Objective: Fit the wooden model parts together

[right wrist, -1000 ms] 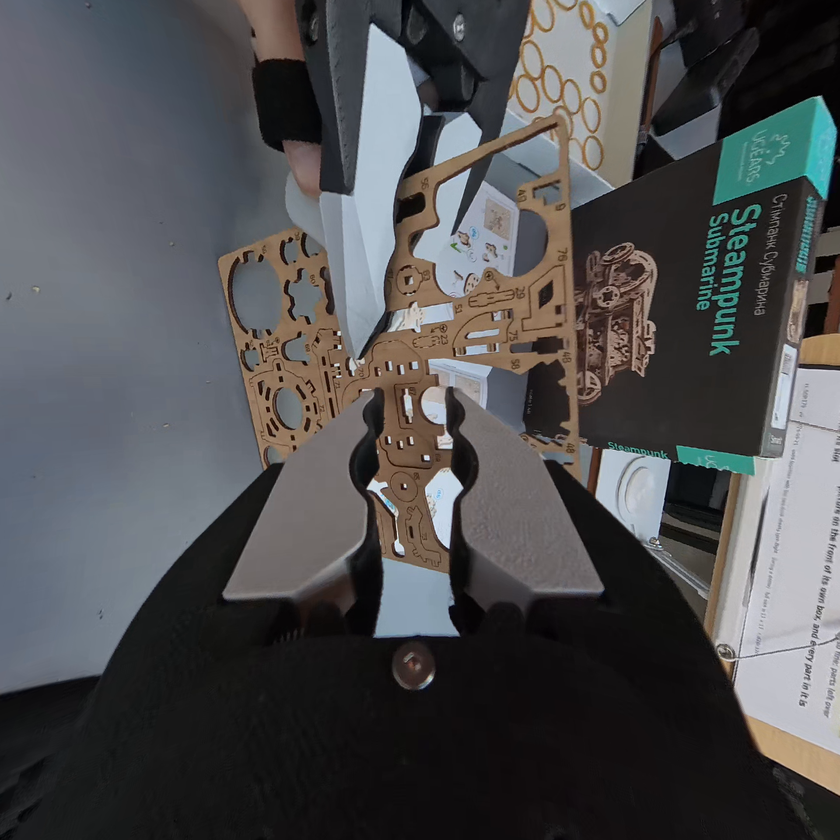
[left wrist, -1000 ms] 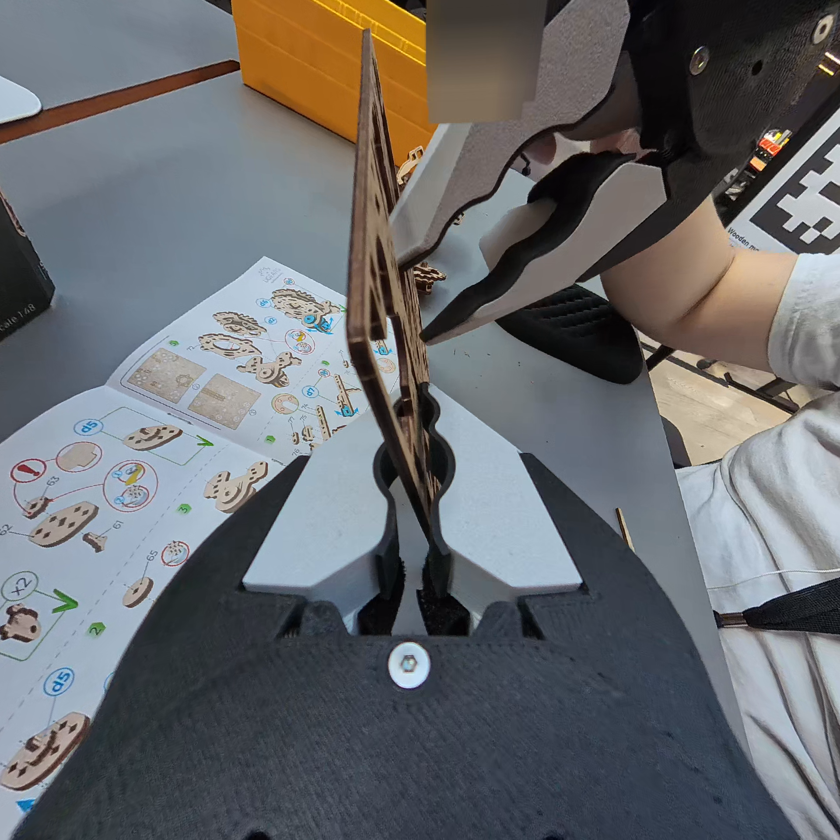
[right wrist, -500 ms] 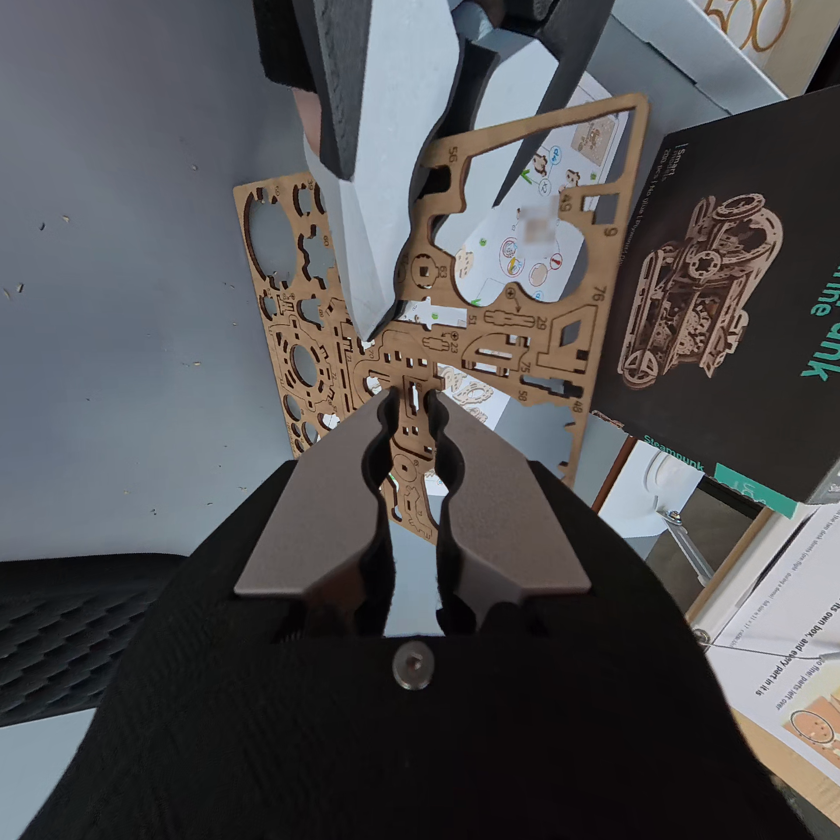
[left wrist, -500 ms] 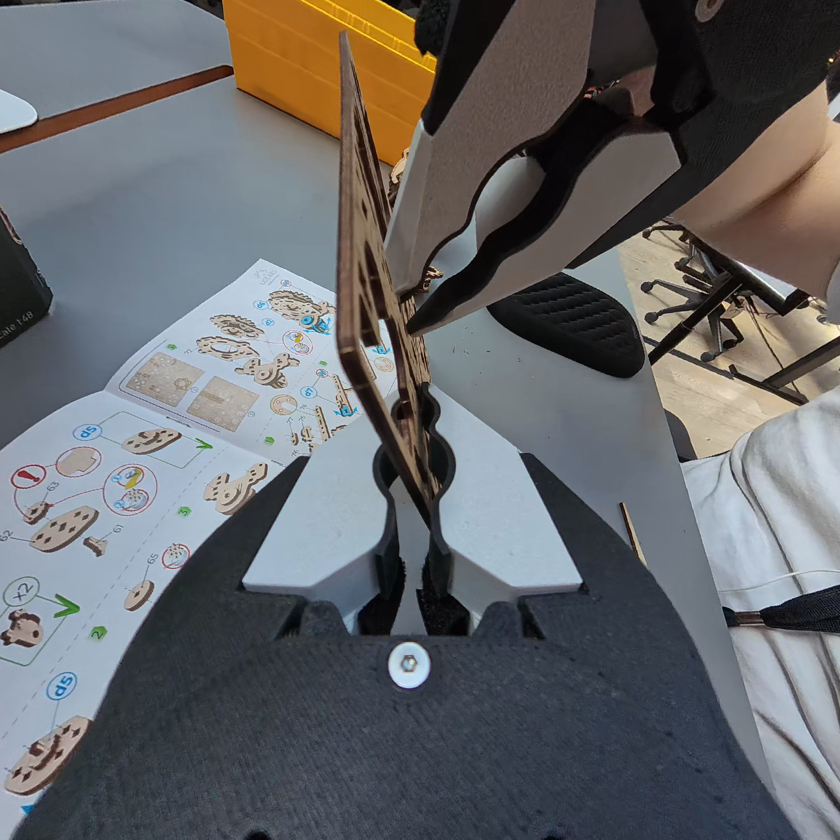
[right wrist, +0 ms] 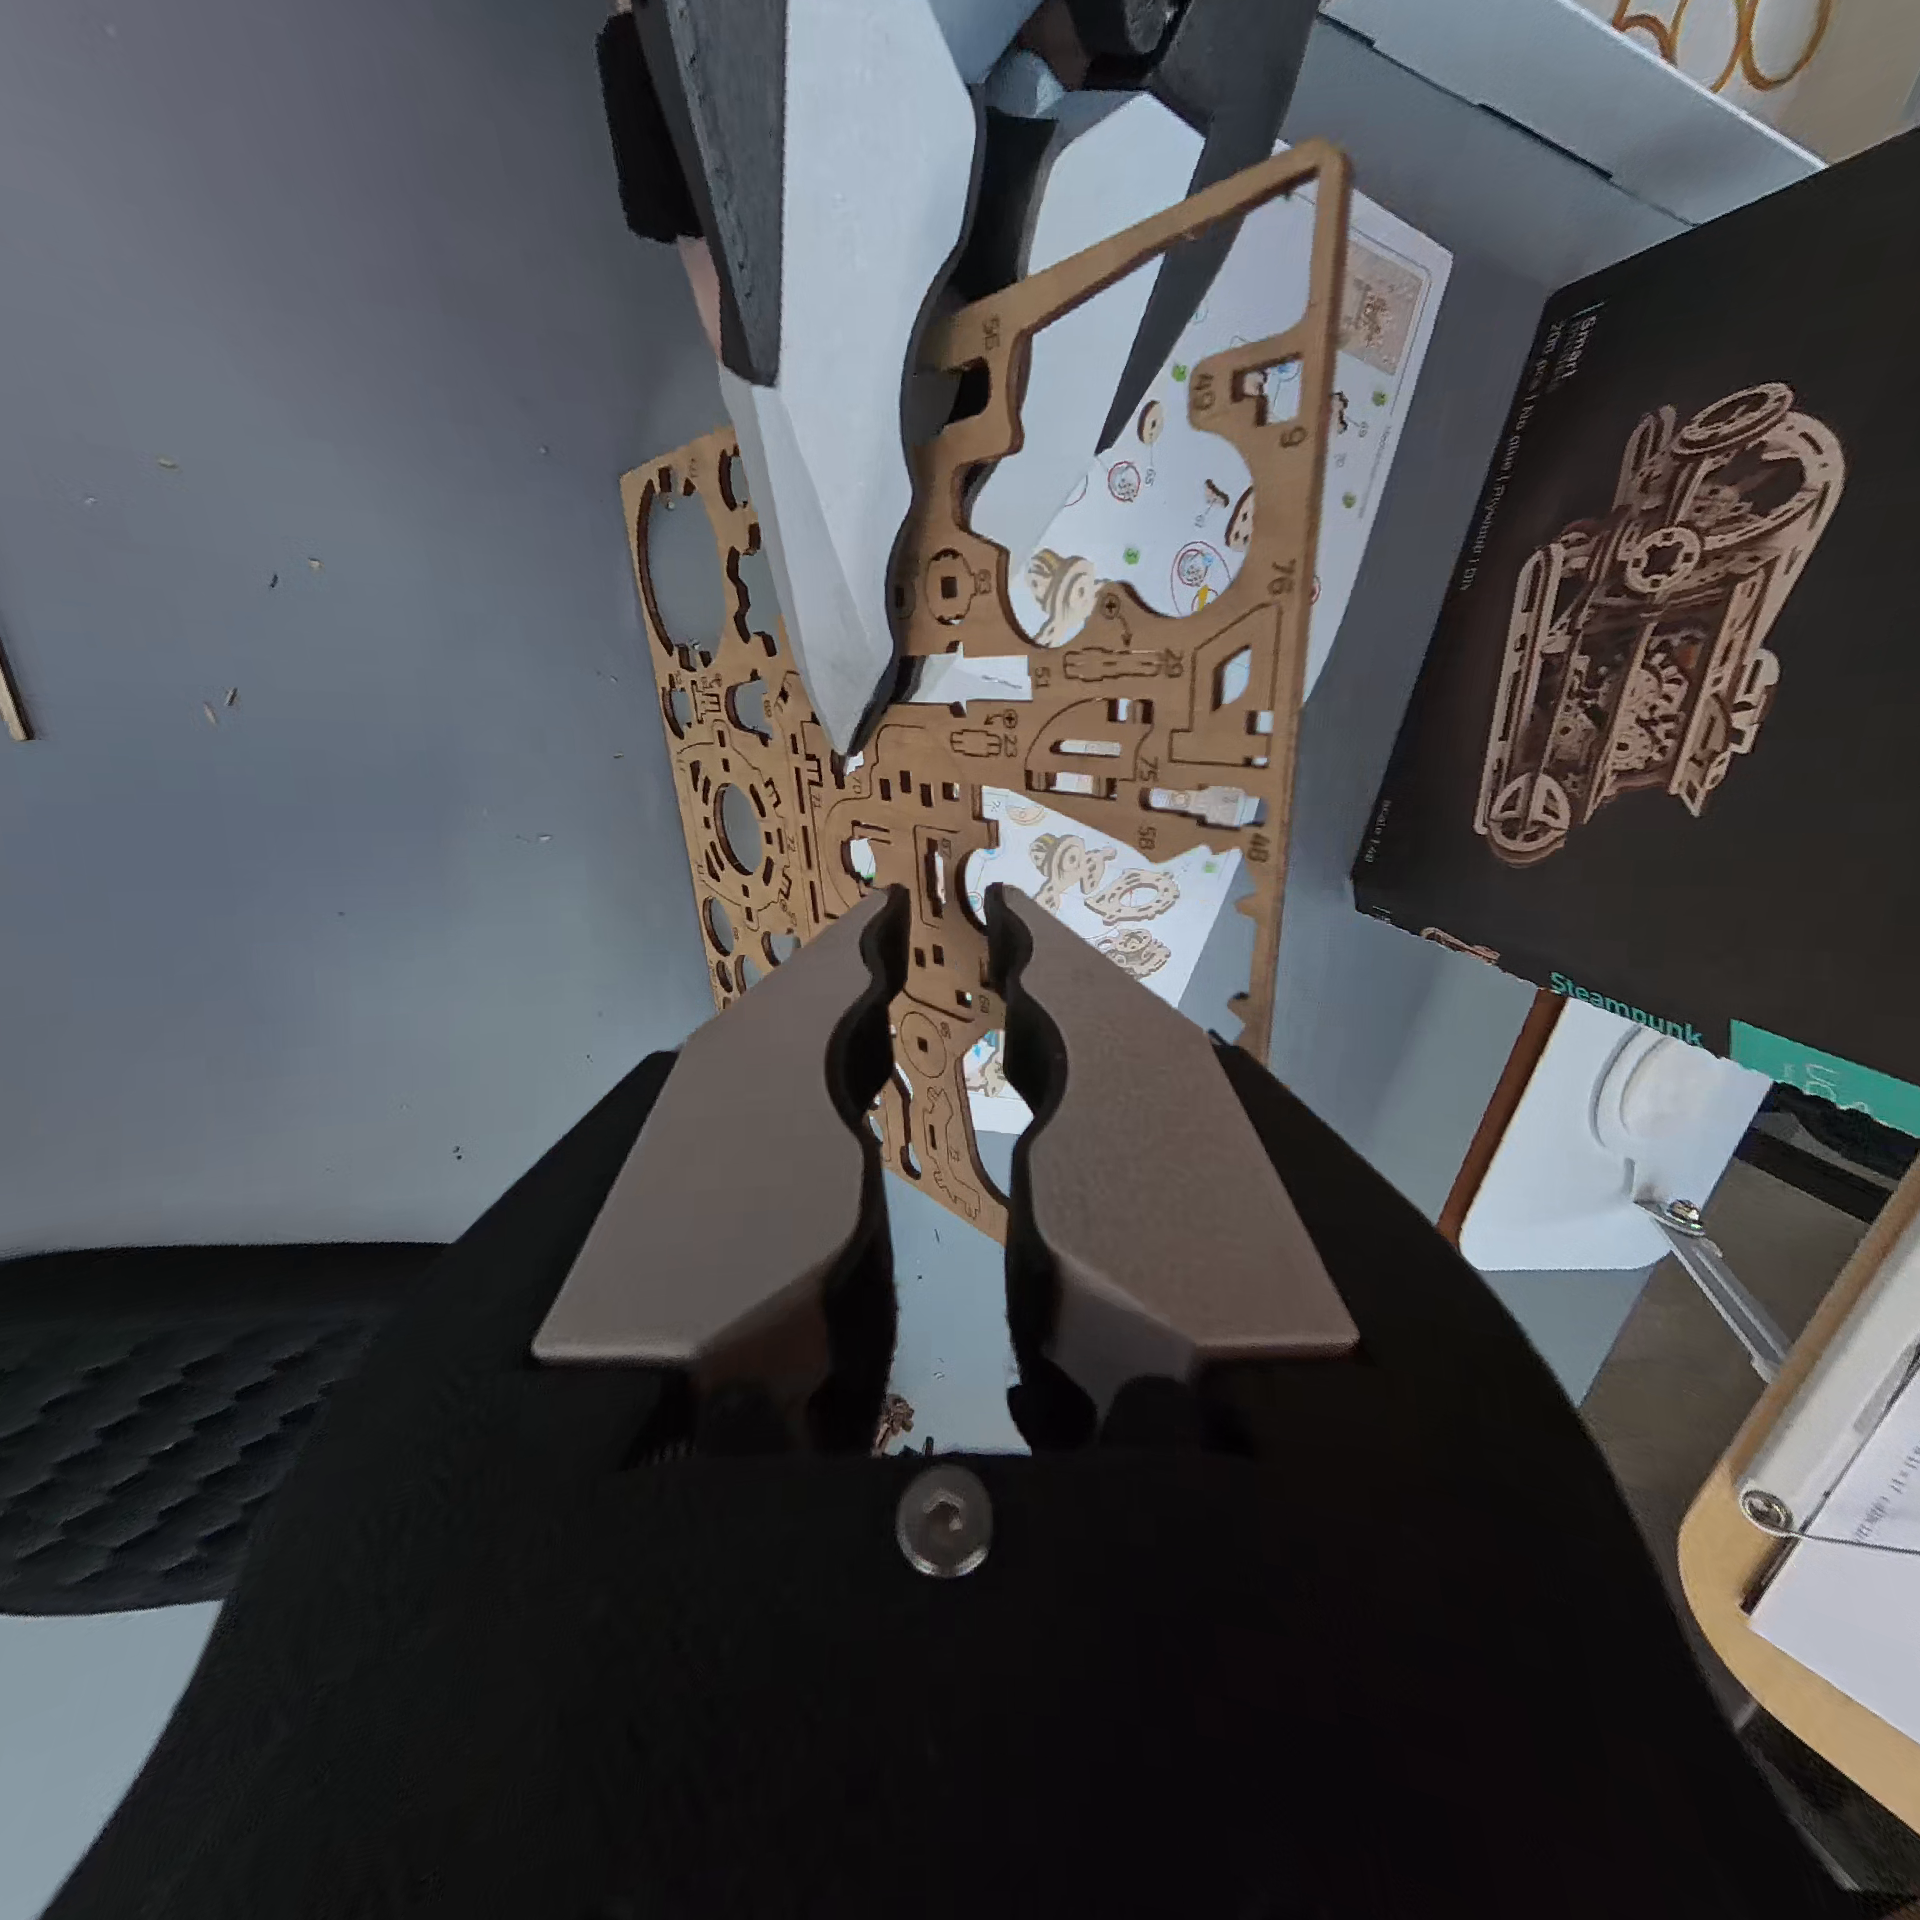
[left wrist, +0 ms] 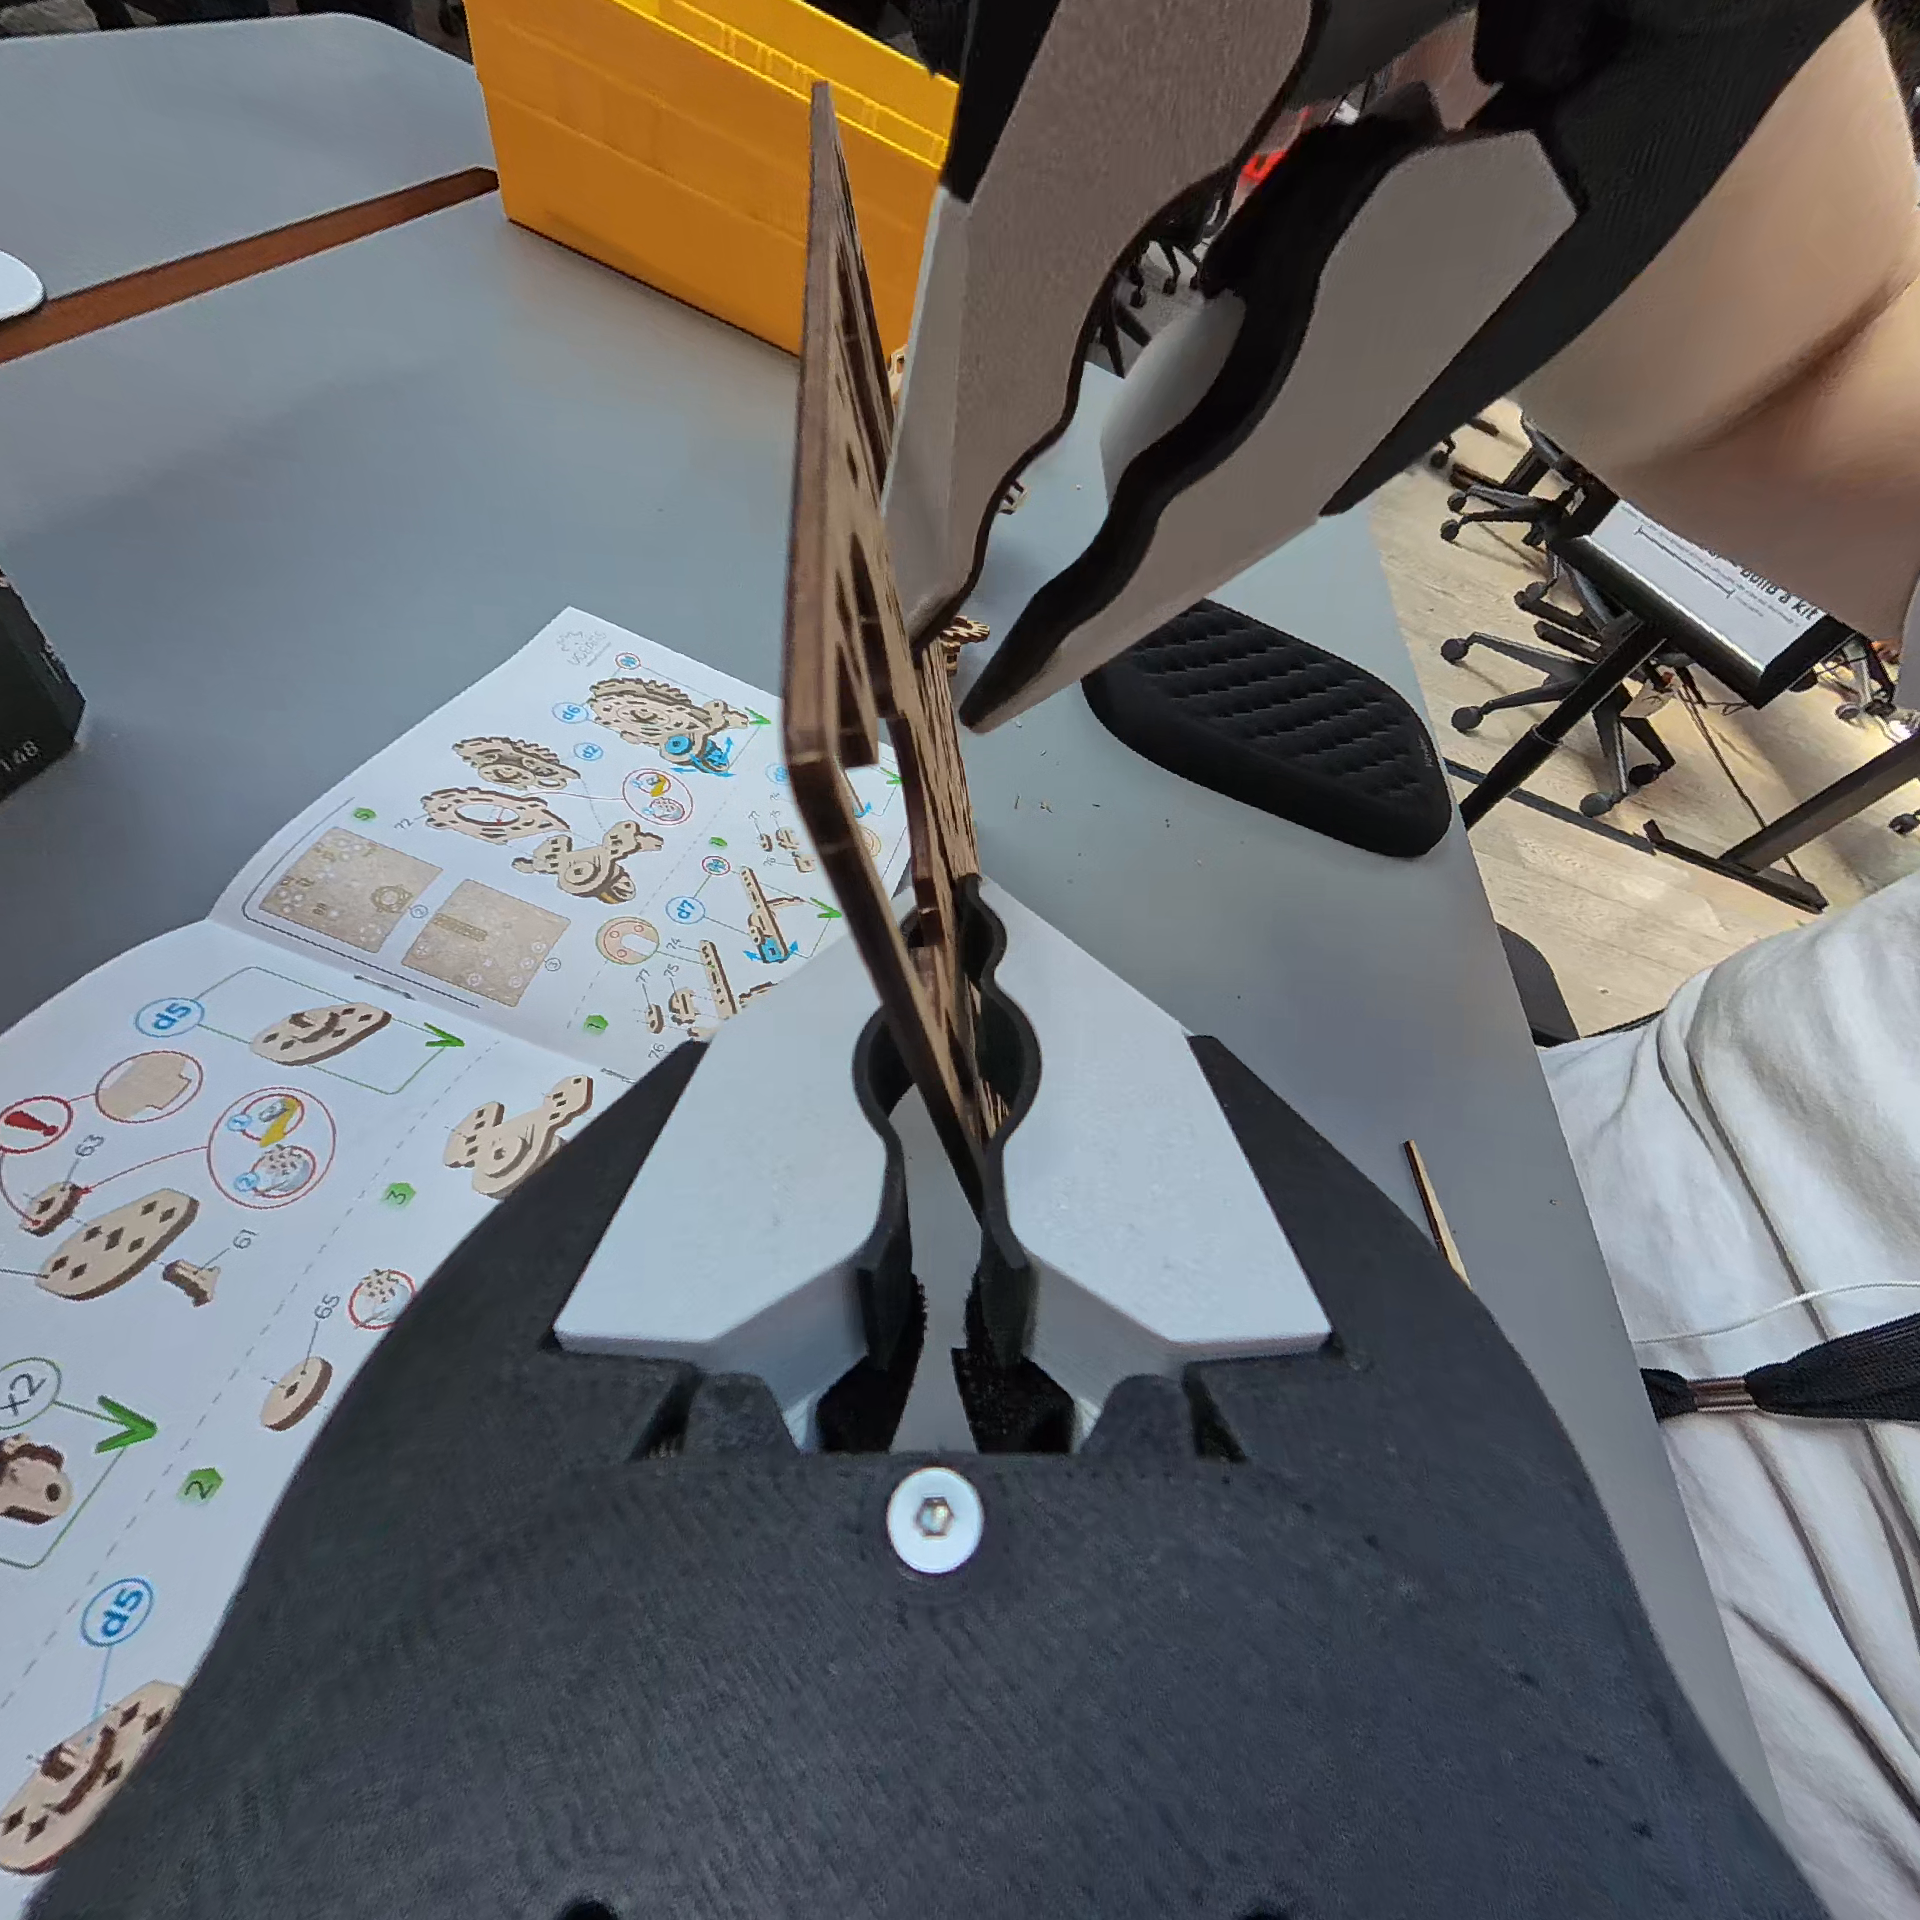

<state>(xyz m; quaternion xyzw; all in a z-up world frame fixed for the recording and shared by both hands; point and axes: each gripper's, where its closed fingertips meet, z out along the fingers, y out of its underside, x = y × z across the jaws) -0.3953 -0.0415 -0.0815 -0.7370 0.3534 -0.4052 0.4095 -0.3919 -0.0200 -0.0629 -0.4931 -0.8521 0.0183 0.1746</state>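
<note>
A brown laser-cut wooden sheet (left wrist: 844, 520) with several cut-out parts stands upright and edge-on in the left wrist view. My left gripper (left wrist: 940, 914) is shut on its lower edge. The right wrist view shows the sheet (right wrist: 1283, 675) face-on, with the left gripper (right wrist: 873, 707) clamped on it from above. My right gripper (right wrist: 945, 899) has its jaws a narrow gap apart, tips at the sheet's face, with nothing between them. In the left wrist view the right gripper (left wrist: 951, 675) comes in from the upper right, one tip touching the sheet.
A second wooden sheet (right wrist: 707, 727) lies flat on the grey table (left wrist: 416, 468). An open instruction booklet (left wrist: 312, 1039) lies at the left. A yellow bin (left wrist: 675, 156) stands at the back. A black kit box (right wrist: 1662, 623) stands at the right. A black mesh pad (left wrist: 1268, 727) sits at the table edge. Only a small space, under 4 cm, lies between the two pairs of fingers.
My right gripper has moved closer to the sheet and higher in the left wrist view, and its jaws have narrowed. My left gripper keeps its hold on the sheet.
</note>
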